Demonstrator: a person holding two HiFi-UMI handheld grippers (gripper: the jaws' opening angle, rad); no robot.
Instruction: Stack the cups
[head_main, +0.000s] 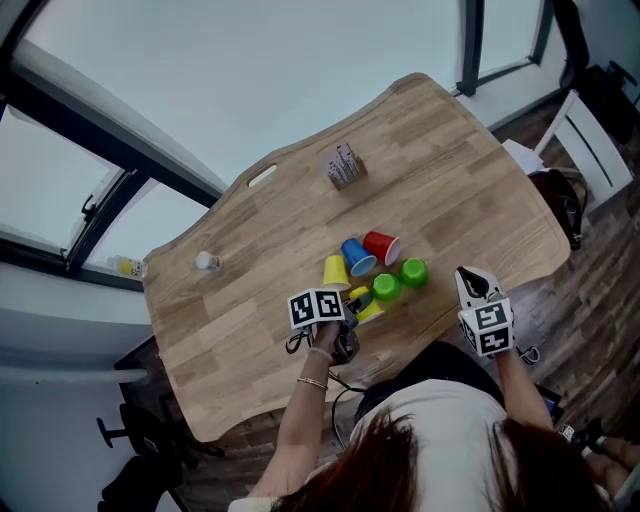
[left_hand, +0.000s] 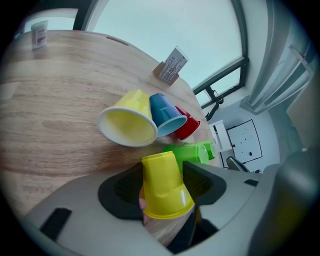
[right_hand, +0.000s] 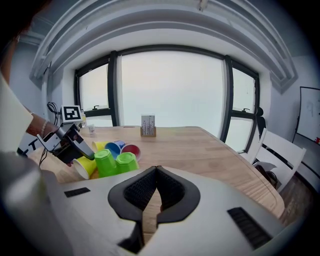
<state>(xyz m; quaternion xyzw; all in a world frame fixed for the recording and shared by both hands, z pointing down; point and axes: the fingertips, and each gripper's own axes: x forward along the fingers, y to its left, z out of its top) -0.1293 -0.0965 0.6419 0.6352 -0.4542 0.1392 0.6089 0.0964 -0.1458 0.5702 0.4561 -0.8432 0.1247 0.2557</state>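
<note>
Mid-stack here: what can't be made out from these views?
- Left gripper view: whether the jaws of the left gripper press the yellow cup between them; the cup hides the contact.
- Same view: red cup, mostly behind the blue cup.
- Head view: card stand print, too small.

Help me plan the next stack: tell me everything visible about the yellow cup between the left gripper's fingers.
The yellow cup looks like glossy plastic, tapered, its flat base pointing away from the camera and its wider rim toward it. It lies tipped between the left gripper's spread fingers, which flank it closely without clearly pressing. A green cup lies just beyond it on the wooden table.
</note>
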